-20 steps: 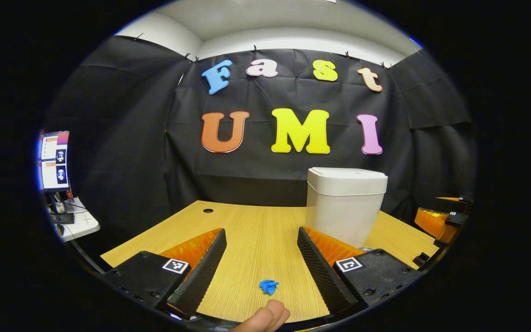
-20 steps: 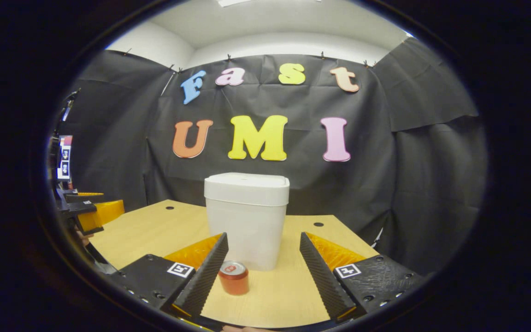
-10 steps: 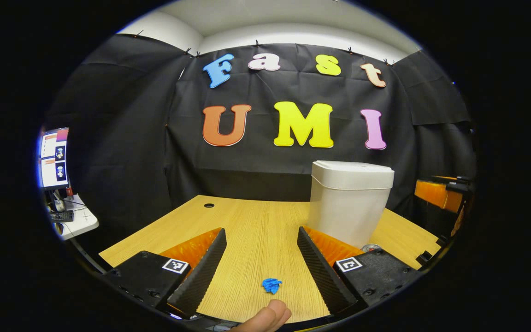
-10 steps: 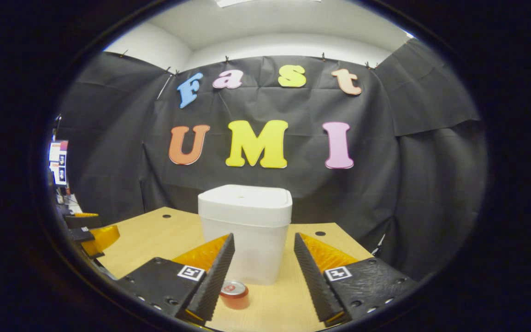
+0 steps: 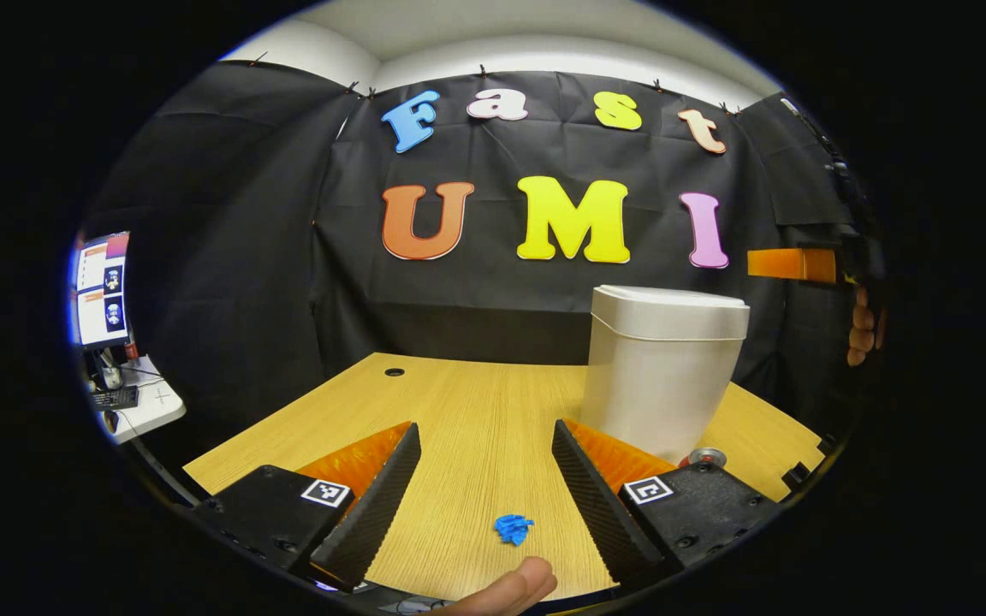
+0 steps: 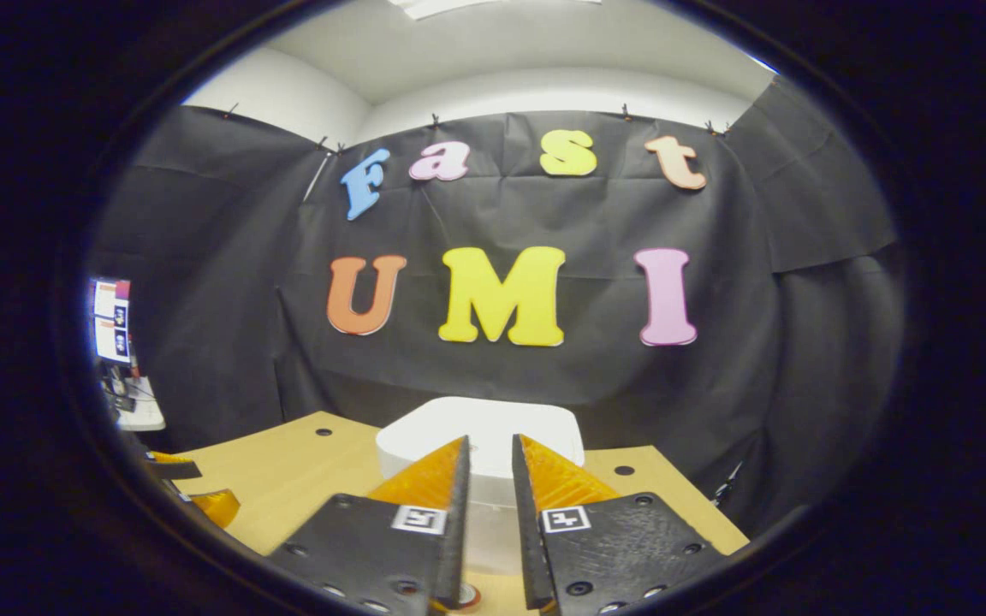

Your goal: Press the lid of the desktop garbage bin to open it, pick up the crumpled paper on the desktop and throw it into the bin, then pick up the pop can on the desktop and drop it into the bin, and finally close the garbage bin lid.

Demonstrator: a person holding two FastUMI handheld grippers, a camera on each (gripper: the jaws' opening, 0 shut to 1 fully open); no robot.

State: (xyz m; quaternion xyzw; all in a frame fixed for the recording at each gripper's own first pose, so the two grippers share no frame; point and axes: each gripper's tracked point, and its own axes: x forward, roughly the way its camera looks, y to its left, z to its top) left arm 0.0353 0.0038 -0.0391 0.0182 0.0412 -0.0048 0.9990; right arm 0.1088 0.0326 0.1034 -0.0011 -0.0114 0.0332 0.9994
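The white bin stands on the wooden desk with its lid down. Blue crumpled paper lies on the desk between the fingers of my open left gripper, near their base. The pop can peeks out at the bin's foot. My right gripper hovers above the bin lid, its fingers drawn almost together with nothing between them. The can's top shows low between them. The right gripper also hangs high to the right of the bin, held by a hand.
A monitor and a small white side table stand off the desk's left edge. The desk has a cable hole at its back left. A person's fingertip shows at the bottom edge. The left gripper sits low at the left.
My right gripper has risen from desk level to above the bin lid, and its fingers have closed to a narrow gap. The left gripper has barely moved and stays open over the paper.
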